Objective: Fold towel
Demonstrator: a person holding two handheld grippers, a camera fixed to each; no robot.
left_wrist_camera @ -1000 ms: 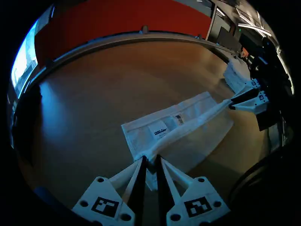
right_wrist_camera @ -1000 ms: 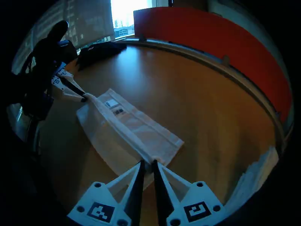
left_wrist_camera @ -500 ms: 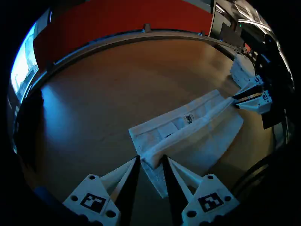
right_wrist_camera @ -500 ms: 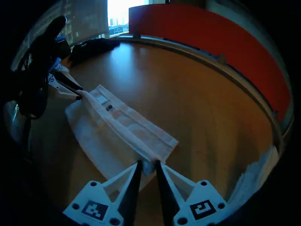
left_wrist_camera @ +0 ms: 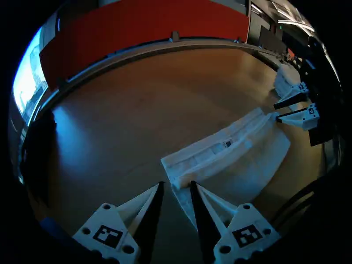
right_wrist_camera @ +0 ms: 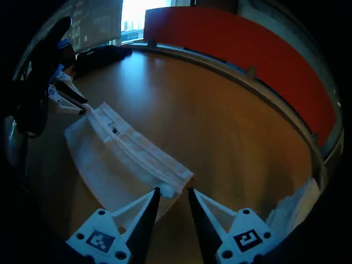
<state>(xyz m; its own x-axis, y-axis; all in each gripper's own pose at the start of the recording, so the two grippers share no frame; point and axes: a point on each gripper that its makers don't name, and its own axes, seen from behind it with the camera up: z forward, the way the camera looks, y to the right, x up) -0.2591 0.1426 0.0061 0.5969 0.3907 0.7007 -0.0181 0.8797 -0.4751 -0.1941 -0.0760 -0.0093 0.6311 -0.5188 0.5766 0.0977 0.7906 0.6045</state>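
Left gripper view: we saw left gripper with fingers spread, clamping nothing. Near end of white folded cloth towel lay between tips, flat on brown wooden table. Right gripper sat at towel's far end, also parted (contact unclear).

Right gripper view: we noted own fingers apart, empty, with towel corner just between tips.

No legible text anywhere. The towel has a small tag with dark print, too small to read. Left gripper and right gripper carry black-and-white square fiducial markers on their finger bases. These are patterns, not characters.
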